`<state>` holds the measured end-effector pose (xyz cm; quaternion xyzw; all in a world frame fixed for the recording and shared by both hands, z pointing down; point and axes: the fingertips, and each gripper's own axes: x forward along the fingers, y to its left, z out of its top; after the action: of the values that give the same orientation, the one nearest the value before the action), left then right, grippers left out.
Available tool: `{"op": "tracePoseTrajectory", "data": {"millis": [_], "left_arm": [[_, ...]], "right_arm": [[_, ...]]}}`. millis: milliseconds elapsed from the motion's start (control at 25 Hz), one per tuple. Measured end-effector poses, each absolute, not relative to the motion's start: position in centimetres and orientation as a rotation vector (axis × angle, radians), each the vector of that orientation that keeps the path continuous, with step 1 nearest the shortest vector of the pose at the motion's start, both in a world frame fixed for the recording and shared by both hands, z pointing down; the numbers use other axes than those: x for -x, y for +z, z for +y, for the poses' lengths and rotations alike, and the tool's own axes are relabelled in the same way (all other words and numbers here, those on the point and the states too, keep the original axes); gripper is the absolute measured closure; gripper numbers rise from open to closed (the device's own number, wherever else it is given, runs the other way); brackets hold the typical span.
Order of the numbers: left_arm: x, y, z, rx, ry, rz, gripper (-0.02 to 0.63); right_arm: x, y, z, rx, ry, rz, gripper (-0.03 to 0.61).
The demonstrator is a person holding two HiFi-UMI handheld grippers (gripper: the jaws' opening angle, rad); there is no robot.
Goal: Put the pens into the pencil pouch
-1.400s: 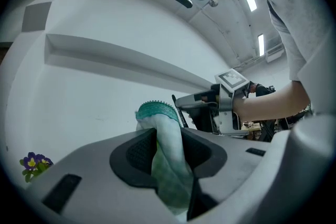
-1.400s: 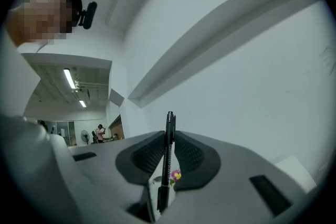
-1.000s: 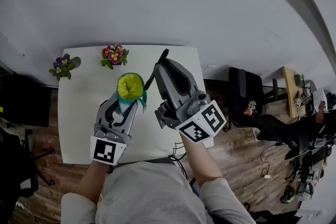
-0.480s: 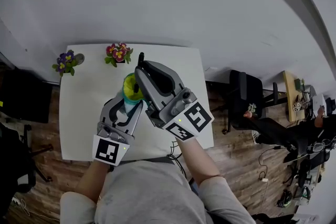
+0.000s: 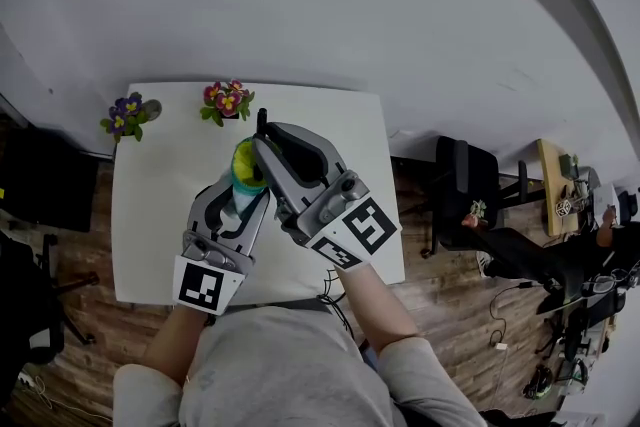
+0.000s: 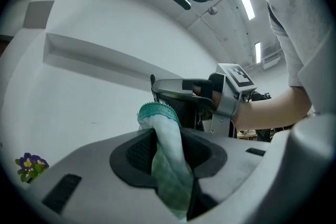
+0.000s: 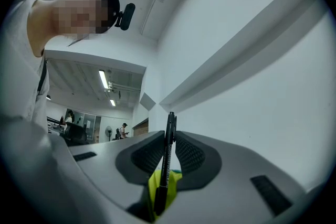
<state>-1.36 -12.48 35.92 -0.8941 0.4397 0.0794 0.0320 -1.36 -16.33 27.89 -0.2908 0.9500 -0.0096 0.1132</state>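
Observation:
My left gripper point(image 5: 238, 190) is shut on the teal pencil pouch point(image 5: 246, 169) and holds it upright above the white table point(image 5: 150, 225); its yellow-green lined mouth faces up. In the left gripper view the teal fabric point(image 6: 167, 150) is pinched between the pads. My right gripper point(image 5: 268, 153) is shut on a black pen point(image 5: 262, 122) and sits right beside the pouch mouth. In the right gripper view the pen point(image 7: 168, 152) stands upright between the pads, with its lower end against the pouch's yellow lining point(image 7: 156, 189).
Two small pots of flowers stand at the table's far edge, one red and yellow point(image 5: 227, 101), one purple point(image 5: 125, 116). A white wall rises just behind the table. A black chair point(image 5: 465, 183) stands on the wooden floor to the right.
My right gripper has moved left with the pen, from beside the pouch to over its mouth, and now covers part of it. The left gripper and pouch stayed still.

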Motion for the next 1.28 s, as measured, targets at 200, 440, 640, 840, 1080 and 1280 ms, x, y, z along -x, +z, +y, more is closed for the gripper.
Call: {"op": "tracePoseTrajectory", "data": {"millis": [200,440,640,840,1080,1280], "left_arm": [[1.6,35.8,-12.5,2.740,0.249,1.365,0.469],[1.6,35.2,-12.3,2.727,0.270,1.361,0.470],[2.2,35.1,-12.5,2.707,0.275,1.388,0.476],[2.9,34.8,-12.8,2.684,0.298,1.416,0.480],[3.0,34.3,-12.9,2.659,0.303,1.396,0.485],[3.1,34.2,-13.0,2.641,0.289,1.392,0.486]], "right_arm": [[0.7,27.6,-16.2,0.855,-0.035,2.765,0.508],[0.9,27.6,-16.3,0.857,-0.011,2.748,0.508],[1.3,29.1,-15.9,0.867,0.017,2.847,0.508],[1.8,29.9,-15.5,0.848,0.041,2.926,0.508],[1.9,30.6,-15.7,0.819,-0.103,2.932,0.522],[2.1,31.4,-16.1,0.834,-0.091,2.976,0.522]]}}
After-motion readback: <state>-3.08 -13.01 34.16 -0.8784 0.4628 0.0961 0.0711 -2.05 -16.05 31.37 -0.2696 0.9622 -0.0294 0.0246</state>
